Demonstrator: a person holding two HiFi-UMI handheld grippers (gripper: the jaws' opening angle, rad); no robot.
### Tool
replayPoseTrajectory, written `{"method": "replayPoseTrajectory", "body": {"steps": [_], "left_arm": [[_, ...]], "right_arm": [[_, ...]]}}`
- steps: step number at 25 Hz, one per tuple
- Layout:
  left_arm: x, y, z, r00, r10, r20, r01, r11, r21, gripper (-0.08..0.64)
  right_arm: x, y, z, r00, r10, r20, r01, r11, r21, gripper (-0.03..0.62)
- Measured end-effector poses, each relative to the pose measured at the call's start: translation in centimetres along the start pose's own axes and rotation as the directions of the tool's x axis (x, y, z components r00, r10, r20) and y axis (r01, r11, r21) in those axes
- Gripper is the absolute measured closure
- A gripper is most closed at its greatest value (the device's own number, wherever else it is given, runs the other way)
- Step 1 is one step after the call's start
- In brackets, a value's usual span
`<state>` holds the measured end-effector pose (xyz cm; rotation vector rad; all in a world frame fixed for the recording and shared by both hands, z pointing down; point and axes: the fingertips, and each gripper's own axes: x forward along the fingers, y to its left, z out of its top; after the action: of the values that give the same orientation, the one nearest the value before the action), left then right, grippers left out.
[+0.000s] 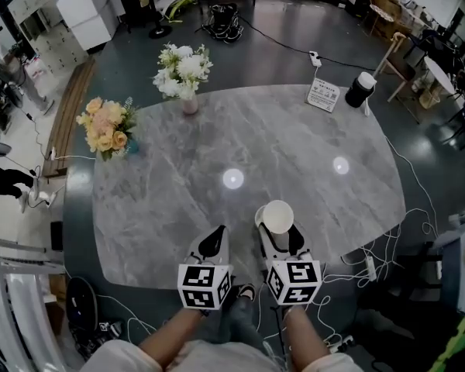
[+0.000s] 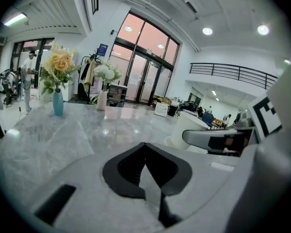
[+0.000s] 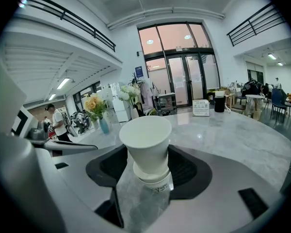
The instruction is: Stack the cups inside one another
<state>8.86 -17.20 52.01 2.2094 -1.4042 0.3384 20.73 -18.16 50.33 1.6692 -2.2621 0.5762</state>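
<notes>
In the grasp of the right tool (image 3: 147, 154), nested white cups (image 3: 145, 132); left tool (image 2: 144, 145) clenched.

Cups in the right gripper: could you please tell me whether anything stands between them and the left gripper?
Only a finger of the right gripper itself, flanking the cups on the side facing the left gripper. Otherwise just bare table lies between them.
</notes>
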Motion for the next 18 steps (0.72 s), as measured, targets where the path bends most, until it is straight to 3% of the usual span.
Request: {"method": "replayPoseTrajectory", "body": {"steps": [18], "left_arm": [[-0.5,0.8,-0.75,1.0,0.013,-0.012,-0.013,1.0,-0.007,0.565]], "right_arm": [[0.41,0.25,-0.67,1.0,-0.005,-0.018,0.005,1.0,-0.019,0.356]]}}
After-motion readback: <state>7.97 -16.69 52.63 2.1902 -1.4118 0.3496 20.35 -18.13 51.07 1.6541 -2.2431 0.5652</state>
